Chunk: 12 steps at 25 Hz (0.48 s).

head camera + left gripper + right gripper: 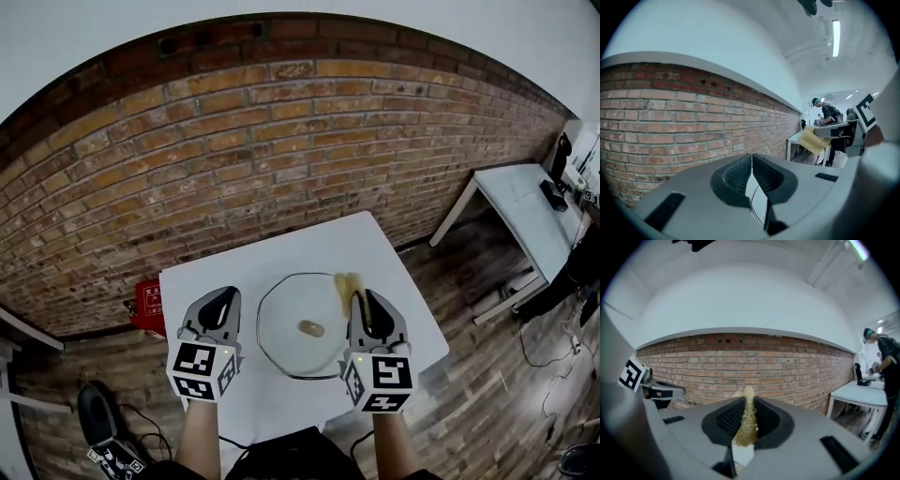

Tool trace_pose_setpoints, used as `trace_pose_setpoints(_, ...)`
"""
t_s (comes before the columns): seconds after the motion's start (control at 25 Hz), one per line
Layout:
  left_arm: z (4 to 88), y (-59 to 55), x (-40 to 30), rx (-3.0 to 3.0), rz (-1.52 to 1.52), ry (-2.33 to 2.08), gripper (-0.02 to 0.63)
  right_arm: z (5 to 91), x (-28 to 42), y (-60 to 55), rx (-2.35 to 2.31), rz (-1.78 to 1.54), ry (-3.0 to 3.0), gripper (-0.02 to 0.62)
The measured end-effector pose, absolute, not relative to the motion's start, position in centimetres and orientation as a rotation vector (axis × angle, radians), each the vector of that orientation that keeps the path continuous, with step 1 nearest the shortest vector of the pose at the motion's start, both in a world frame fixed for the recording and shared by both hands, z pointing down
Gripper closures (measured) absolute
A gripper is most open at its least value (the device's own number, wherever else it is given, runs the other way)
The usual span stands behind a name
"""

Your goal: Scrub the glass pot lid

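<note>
Now the right claw (pixel 364 305) pinches a yellow sponge (pixel 348 284) over the glass pot lid (pixel 292 349) lying on the worktop (pixel 281 248); the left claw (pixel 217 307), closed and empty, should steady its rim.

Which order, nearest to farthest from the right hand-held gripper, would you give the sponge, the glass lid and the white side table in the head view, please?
1. Sponge: clamped in the right hand-held gripper itself.
2. Glass lid: lying flat just to its left and below it.
3. Side table: far off, near the view's right edge.
</note>
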<state>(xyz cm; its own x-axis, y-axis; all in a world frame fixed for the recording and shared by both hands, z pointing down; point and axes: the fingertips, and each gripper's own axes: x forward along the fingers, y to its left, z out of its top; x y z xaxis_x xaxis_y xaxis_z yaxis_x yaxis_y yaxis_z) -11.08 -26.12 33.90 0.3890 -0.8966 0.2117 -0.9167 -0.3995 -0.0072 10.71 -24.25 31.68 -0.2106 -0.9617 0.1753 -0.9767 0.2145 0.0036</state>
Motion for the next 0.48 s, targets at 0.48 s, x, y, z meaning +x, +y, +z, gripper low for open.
trace_pose_setpoints(0.48,24.6,-24.1,-12.1,2.625,0.153,-1.785,0.588,22.6,9.3,-22.0,1.935,-0.067,-2.449,0.538)
